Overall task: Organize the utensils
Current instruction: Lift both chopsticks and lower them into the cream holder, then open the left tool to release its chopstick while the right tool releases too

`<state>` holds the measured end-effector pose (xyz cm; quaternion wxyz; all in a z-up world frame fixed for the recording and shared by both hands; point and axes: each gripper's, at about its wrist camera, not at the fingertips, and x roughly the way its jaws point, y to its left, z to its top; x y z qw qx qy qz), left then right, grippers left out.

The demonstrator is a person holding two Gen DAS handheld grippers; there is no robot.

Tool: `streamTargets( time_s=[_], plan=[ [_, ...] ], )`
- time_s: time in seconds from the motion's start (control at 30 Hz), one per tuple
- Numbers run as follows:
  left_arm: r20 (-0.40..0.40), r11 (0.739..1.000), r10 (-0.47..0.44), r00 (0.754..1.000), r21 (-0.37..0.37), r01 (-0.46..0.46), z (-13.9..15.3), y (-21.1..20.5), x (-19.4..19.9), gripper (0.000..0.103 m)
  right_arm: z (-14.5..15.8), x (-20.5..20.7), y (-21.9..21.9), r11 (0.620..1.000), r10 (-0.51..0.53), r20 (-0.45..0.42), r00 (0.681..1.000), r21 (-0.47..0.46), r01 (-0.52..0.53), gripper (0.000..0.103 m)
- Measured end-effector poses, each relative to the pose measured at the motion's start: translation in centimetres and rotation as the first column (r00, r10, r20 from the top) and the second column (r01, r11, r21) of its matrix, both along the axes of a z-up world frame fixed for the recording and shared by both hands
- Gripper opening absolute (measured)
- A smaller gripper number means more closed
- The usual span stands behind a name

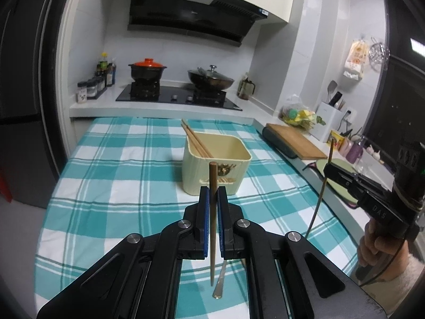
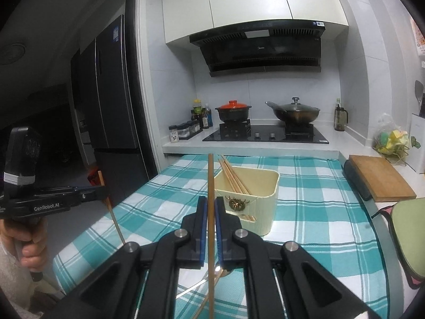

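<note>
A cream utensil holder (image 1: 216, 168) (image 2: 248, 196) stands on the teal checked cloth, with several wooden chopsticks (image 1: 196, 139) (image 2: 233, 176) leaning in it. My left gripper (image 1: 212, 194) is shut on a brown chopstick (image 1: 212, 220), held upright in front of the holder; it also shows in the right wrist view (image 2: 106, 192). My right gripper (image 2: 211, 204) is shut on another chopstick (image 2: 211, 212), upright, left of the holder; it also shows in the left wrist view (image 1: 328, 168). A metal spoon (image 1: 220, 281) (image 2: 212, 276) lies on the cloth below the grippers.
A stove (image 1: 178, 95) with a red-lidded pot (image 1: 147, 70) and a wok (image 1: 211, 79) stands behind the table. A wooden cutting board (image 1: 296, 143) (image 2: 379, 178) and a green mat (image 1: 337, 180) lie on the right counter. A dark fridge (image 2: 111, 93) is at left.
</note>
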<state>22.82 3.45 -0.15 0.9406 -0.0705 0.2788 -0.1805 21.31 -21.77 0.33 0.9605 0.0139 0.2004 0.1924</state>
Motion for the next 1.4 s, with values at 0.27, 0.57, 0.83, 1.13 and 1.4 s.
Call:
streamTargets(
  time_s=[0.27, 0.57, 0.83, 1.13, 1.4],
  plan=[
    [-0.027, 1.000, -0.002, 1.000, -0.011, 0.002, 1.0, -0.1, 2.5, 0.004, -0.4, 2.0, 0.2, 0.999, 0.003, -0.050, 0.999, -0.034, -0.004, 0.006],
    [0.130, 1.000, 0.027, 0.991, -0.014, -0.025, 9.1, -0.9, 8.7, 0.004, 4.4, 10.1, -0.5, 1.000, -0.027, 0.034, 0.999, -0.008, 0.027, 0.006],
    [0.204, 0.998, 0.056, 0.977, 0.004, -0.058, 12.2, -4.3, 18.0, 0.004, 8.5, 19.6, 0.6, 1.000, -0.020, 0.161, 0.987, 0.023, 0.017, 0.006],
    [-0.051, 0.997, 0.041, 0.998, 0.074, -0.037, 3.3, -7.5, 26.8, 0.004, 1.1, 27.6, 1.0, 1.000, -0.005, 0.013, 1.000, -0.026, 0.005, 0.006],
    [-0.229, 0.986, 0.067, 0.971, 0.164, -0.030, -3.1, -8.9, 29.0, 0.033, -5.4, 30.4, 0.4, 0.998, -0.002, -0.227, 0.974, -0.061, -0.013, 0.031]
  ],
)
